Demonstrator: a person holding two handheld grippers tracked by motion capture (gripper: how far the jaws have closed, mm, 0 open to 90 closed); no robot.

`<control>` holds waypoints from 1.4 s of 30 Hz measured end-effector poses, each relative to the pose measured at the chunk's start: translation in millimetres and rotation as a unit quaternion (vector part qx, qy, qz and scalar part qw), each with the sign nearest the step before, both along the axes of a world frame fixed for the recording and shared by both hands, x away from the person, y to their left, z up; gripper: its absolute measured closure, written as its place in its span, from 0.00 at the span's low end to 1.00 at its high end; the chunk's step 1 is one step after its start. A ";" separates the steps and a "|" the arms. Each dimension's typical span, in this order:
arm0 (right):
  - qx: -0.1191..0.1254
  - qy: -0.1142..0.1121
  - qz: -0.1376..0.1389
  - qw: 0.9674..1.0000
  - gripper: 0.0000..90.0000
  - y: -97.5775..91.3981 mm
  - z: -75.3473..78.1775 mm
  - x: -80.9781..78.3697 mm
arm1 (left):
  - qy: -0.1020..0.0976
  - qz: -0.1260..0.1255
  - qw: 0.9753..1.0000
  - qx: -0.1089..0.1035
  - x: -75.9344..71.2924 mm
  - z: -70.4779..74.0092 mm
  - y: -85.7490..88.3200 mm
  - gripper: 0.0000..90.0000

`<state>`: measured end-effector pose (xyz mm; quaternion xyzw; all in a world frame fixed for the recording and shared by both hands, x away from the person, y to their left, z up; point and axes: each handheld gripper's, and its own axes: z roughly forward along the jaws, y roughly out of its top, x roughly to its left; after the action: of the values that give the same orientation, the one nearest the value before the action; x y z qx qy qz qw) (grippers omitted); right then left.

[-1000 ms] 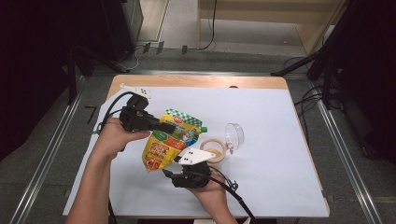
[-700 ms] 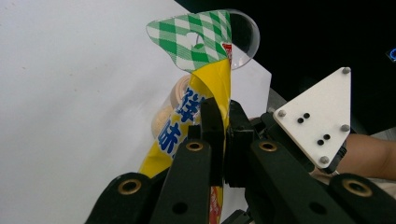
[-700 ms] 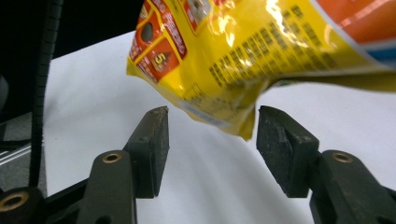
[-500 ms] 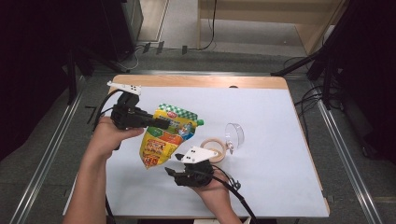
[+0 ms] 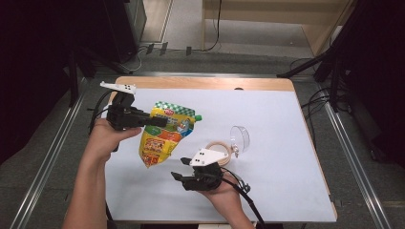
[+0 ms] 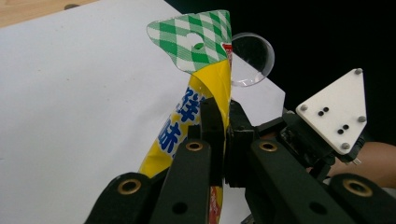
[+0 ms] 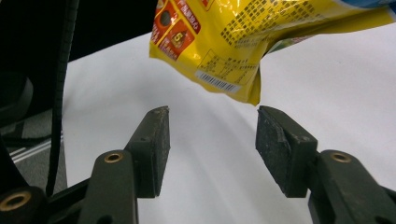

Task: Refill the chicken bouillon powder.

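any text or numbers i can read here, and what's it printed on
"6": white numeral in a dark circle on the pouch's red panel, right gripper view.
Blue characters on the pouch's yellow side, left gripper view: partly hidden by the left gripper, not readable.
Barcode digits and black print: too small.

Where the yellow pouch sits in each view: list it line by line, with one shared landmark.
High view: yellow pouch left of centre, clamped by the left gripper.
Left gripper view: centre, on edge between the shut jaws.
Right gripper view: top, hanging above the open right gripper.
Shared landmark: white table cover.
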<state>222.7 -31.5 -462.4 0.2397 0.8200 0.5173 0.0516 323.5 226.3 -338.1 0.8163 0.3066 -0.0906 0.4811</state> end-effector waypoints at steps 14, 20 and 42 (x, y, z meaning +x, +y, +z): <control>0.006 0.019 0.032 0.999 0.50 -14.9 4.3 0.6 | -0.006 0.037 0.999 -0.003 11.6 -12.8 3.0 0.99; 0.010 0.025 0.042 0.999 0.50 -21.6 5.8 -0.3 | -0.012 0.054 0.998 0.000 15.7 -16.5 1.2 1.00; 0.020 0.030 0.050 0.998 0.50 -45.7 -1.4 -4.1 | -0.022 0.085 0.996 0.000 41.5 -31.4 -21.6 1.00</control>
<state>218.6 -77.3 -463.8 0.2149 0.8214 0.5283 -0.0040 365.0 204.6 -369.5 0.7894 0.3639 -0.0312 0.4935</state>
